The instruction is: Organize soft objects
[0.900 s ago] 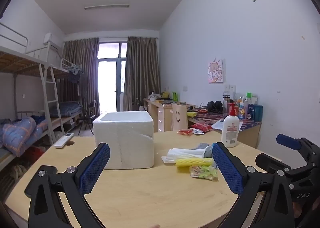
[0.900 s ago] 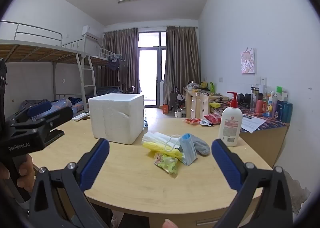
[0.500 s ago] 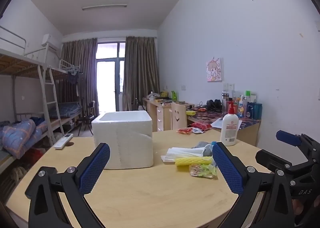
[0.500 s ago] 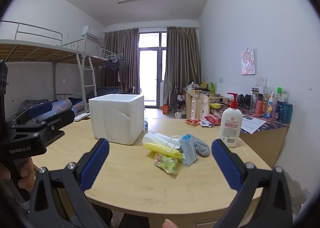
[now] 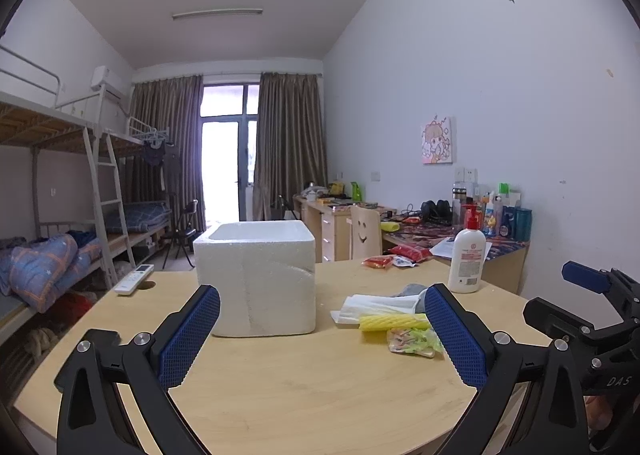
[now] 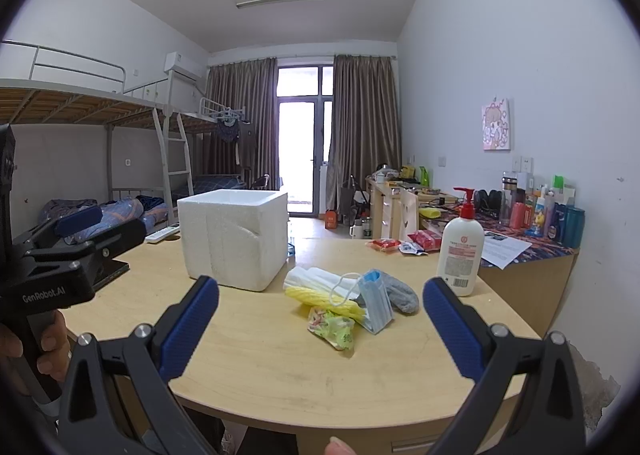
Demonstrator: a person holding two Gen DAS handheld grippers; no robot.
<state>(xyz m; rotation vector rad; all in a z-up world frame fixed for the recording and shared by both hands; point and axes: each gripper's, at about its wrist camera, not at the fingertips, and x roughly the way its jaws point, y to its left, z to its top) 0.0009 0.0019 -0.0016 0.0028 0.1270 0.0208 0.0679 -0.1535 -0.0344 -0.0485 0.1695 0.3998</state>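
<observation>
"GenRobot.AI" on left gripper point(image 6: 60, 255); "DAS" on right gripper point(image 5: 600, 339).

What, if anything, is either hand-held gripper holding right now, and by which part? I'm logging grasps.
Nothing is held. The left hand-held gripper and the right hand-held gripper are both open above the table, short of the pile of soft items.

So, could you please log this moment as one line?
left gripper: open, empty | right gripper: open, empty | soft pile: on table, untouched | foam box: beside pile
</observation>
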